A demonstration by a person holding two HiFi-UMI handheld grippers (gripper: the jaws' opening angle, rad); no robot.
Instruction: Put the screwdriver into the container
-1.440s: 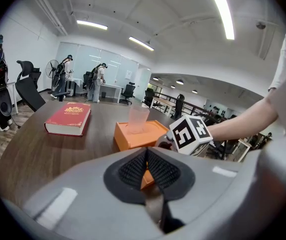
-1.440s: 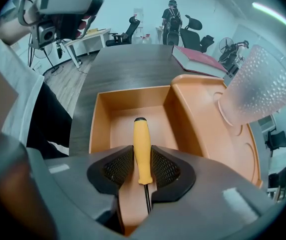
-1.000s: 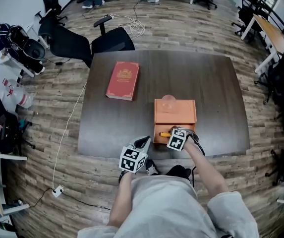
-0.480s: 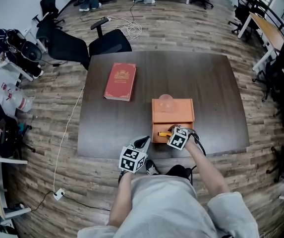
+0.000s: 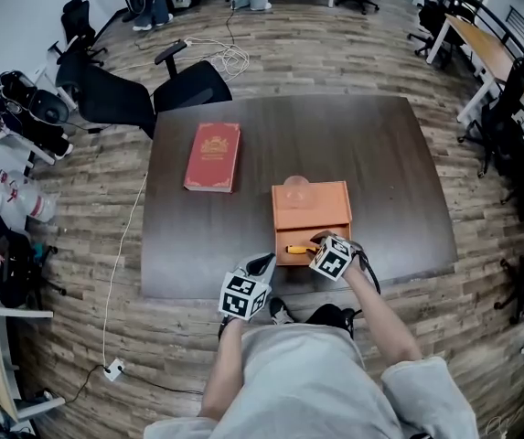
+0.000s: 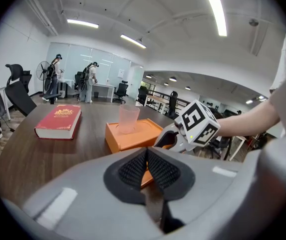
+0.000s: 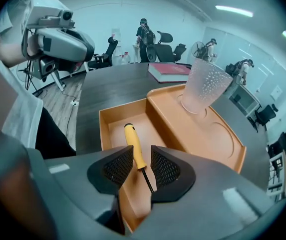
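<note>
The orange container (image 5: 312, 210) sits near the table's front edge with its drawer (image 7: 106, 121) pulled out toward me. A yellow-handled screwdriver (image 7: 134, 149) lies on the drawer floor, also visible in the head view as the screwdriver (image 5: 296, 249). My right gripper (image 7: 142, 157) hovers just over the drawer, its jaws a little apart on either side of the screwdriver's handle without pinching it. My left gripper (image 5: 263, 265) hangs at the table's front edge, left of the drawer, with its pads pressed together and empty. A clear plastic cup (image 7: 205, 86) stands on the container's top.
A red book (image 5: 212, 156) lies on the dark table (image 5: 380, 163) behind and left of the container. Office chairs (image 5: 143, 94) stand past the far edge, and a white cable (image 5: 120, 254) runs along the floor at the left. People stand far off in the room.
The head view has drifted slightly. The right gripper has eased back a touch from the drawer, so more of the screwdriver shows. The left gripper has not moved.
</note>
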